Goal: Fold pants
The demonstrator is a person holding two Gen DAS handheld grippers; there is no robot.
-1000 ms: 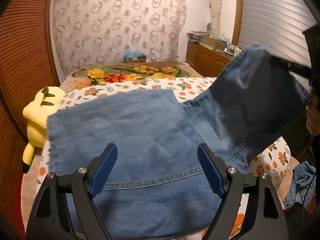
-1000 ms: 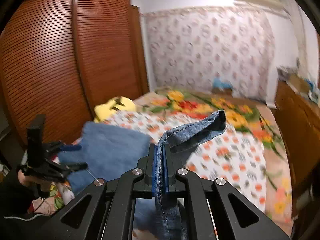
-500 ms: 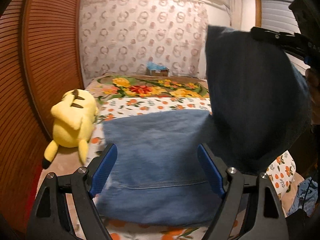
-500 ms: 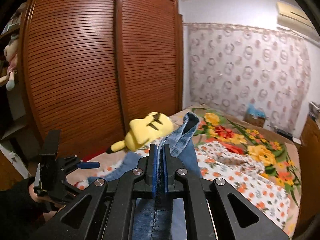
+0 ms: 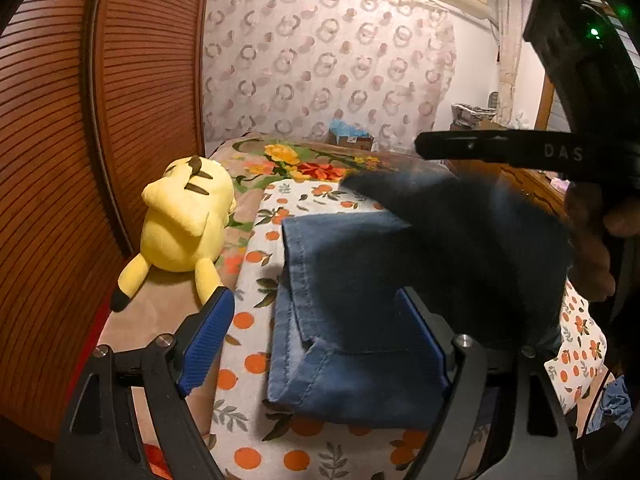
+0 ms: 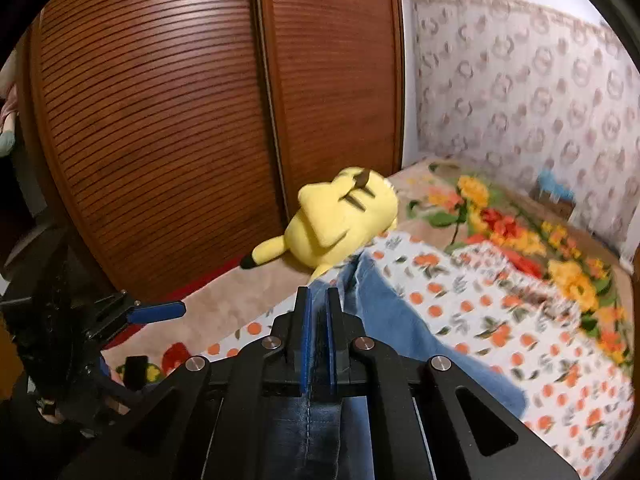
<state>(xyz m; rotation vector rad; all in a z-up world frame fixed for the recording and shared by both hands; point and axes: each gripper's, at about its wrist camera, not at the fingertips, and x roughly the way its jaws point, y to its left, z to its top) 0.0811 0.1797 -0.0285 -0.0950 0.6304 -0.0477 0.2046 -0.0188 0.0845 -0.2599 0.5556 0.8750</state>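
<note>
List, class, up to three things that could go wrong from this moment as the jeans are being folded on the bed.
1. The right tool pinches only a narrow strip of the blue denim jeans; the fabric might slip free mid-fold.
2. The lifted part hangs dark and blurred over the flat part, so it may land skewed.
3. The left tool is open and holds nothing down; the flat layer may drag towards the yellow plush toy lying close by.

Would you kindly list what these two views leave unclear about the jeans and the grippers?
- Left wrist view: the lifted part of the jeans is motion-blurred and hides the layer beneath.
- Right wrist view: the gripped jeans edge is cut off by the right gripper frame.
- Left gripper: contact with the denim unclear.
</note>
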